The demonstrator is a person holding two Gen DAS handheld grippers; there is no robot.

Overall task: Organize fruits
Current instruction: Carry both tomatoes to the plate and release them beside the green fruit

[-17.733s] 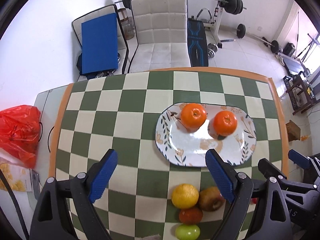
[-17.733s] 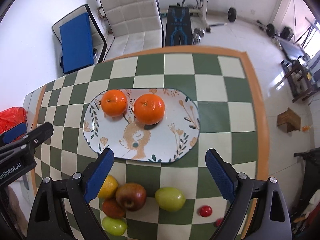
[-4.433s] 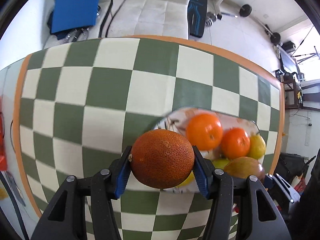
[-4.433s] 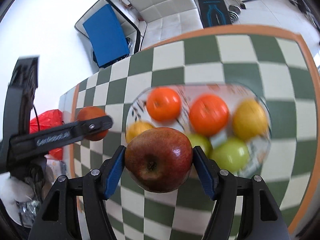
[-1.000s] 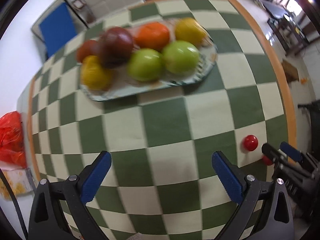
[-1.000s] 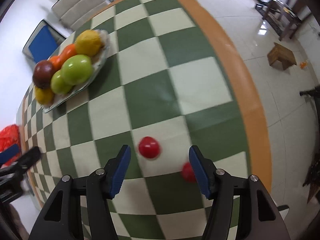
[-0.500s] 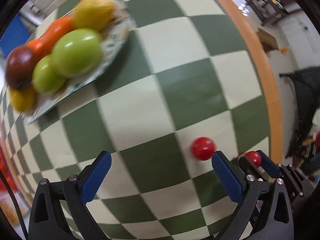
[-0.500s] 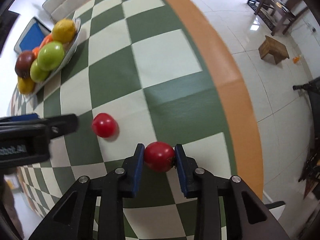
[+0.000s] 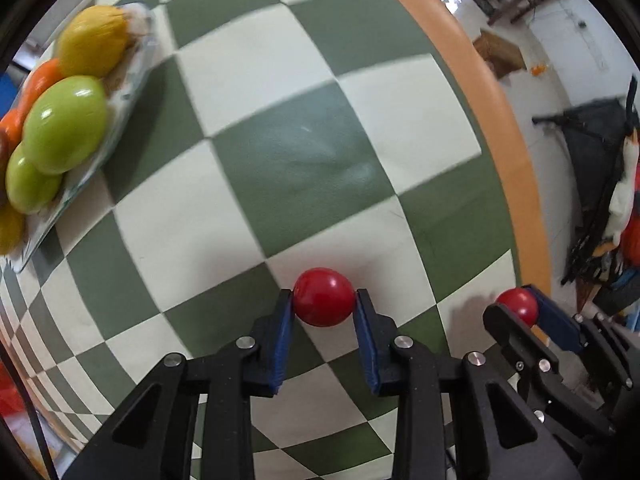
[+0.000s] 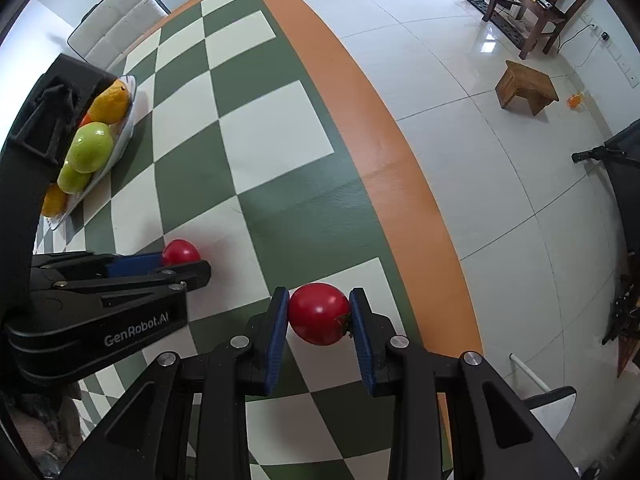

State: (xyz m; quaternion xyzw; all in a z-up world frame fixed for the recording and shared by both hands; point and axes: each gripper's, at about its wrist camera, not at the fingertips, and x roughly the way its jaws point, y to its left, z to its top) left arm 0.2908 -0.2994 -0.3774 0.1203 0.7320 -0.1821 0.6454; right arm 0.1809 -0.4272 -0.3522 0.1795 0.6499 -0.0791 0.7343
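Note:
My left gripper (image 9: 324, 308) is shut on a small red tomato (image 9: 324, 297) on the checkered table. My right gripper (image 10: 319, 312) is shut on a second small red tomato (image 10: 319, 313) near the table's orange edge. In the left wrist view the right gripper (image 9: 520, 314) shows at the lower right with its tomato (image 9: 518, 305). In the right wrist view the left gripper (image 10: 176, 262) shows at the left with its tomato (image 10: 181, 252). The patterned plate (image 9: 116, 92) at the far left holds green apples (image 9: 64, 124), a yellow fruit (image 9: 94, 40) and oranges.
The table's orange rim (image 10: 384, 152) runs close to the right of both grippers, with tiled floor beyond. A small wooden stool (image 10: 526, 86) stands on the floor. A white chair (image 10: 116, 28) is at the table's far end.
My left gripper has moved forward and closed on the red tomato that lay ahead of it. My right gripper stays shut on its tomato.

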